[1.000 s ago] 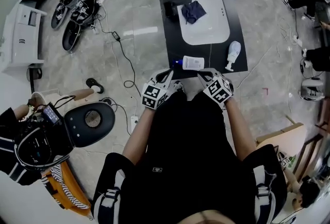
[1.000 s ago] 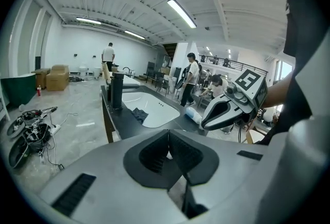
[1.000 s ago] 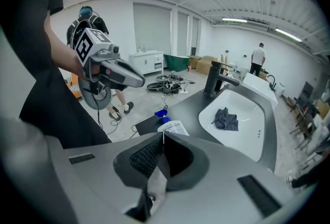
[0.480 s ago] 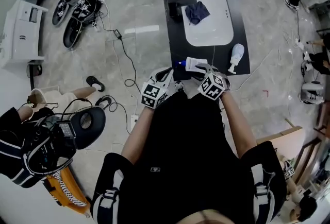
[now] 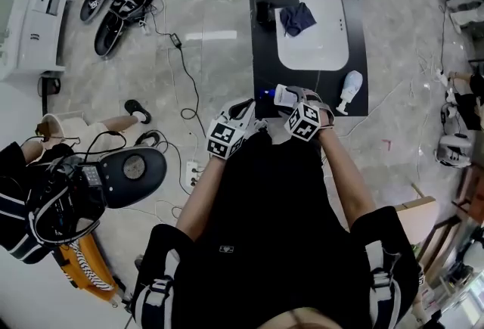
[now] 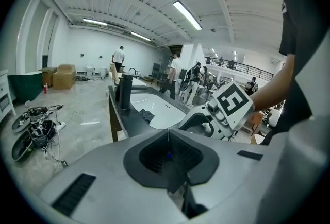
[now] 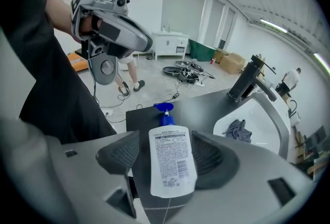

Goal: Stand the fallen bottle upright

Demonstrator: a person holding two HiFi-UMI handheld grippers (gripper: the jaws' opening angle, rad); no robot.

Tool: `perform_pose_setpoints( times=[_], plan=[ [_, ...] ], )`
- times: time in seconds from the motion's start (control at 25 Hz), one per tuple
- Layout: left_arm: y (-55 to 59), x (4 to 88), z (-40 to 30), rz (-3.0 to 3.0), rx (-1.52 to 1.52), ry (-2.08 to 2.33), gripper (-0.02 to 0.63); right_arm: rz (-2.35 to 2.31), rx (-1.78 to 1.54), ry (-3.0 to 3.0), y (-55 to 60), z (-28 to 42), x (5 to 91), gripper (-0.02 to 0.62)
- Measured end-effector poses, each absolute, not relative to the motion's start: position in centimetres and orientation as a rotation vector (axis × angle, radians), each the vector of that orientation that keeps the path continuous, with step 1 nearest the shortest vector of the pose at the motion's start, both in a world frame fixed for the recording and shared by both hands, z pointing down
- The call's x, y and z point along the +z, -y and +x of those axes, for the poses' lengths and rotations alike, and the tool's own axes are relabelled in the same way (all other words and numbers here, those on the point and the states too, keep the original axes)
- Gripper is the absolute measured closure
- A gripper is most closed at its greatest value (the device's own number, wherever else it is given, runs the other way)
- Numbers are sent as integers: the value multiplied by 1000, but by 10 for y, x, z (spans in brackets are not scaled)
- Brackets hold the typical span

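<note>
Overhead, the black counter (image 5: 259, 63) stands at 12 o'clock from the person, with the white basin (image 5: 314, 48) set into its top. The faucet (image 5: 266, 4) stands on the counter at 10 o'clock from the basin's middle.

Left gripper (image 5: 246, 113): positioned at the counter's 7 o'clock corner. In the left gripper view its jaws are pressed together along one seam, with nothing between them (image 6: 167, 158).

Right gripper (image 5: 299, 99): positioned over the counter's 6 o'clock edge. In the right gripper view its jaws stand apart (image 7: 168, 155), one on each side of the bottle. A gap shows between the bottle and the pad at 9 o'clock; at 3 o'clock the bottle's edge lies against or just beside the other pad, and which cannot be told.

Bottle (image 5: 283, 95): white, flat-sided, lying on its side on the counter at the 6 o'clock edge, label face up (image 7: 171, 161). Its blue pump head (image 7: 164, 108) points toward 12 o'clock in the right gripper view, away from the gripper.

A second white spray bottle (image 5: 349, 85) lies at the counter's 4 o'clock corner, apart from both grippers.

A dark blue cloth (image 5: 296, 17) lies crumpled in the basin toward 11 o'clock.
</note>
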State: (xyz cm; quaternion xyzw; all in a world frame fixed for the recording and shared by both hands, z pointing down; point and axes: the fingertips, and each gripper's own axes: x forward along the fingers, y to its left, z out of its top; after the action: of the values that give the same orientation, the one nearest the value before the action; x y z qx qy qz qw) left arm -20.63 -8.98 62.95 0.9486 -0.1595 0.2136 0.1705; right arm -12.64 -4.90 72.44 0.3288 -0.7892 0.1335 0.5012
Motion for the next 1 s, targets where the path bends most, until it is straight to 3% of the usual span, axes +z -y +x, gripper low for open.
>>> perform_pose_setpoints(
  times=[0.56, 1.0],
  plan=[
    [87, 622, -209, 2689, 591, 505, 592, 648, 349, 1822, 65, -131, 773, 190],
    [85, 624, -227, 2668, 630, 520, 592, 564, 371, 1799, 71, -137, 778, 186]
  ],
)
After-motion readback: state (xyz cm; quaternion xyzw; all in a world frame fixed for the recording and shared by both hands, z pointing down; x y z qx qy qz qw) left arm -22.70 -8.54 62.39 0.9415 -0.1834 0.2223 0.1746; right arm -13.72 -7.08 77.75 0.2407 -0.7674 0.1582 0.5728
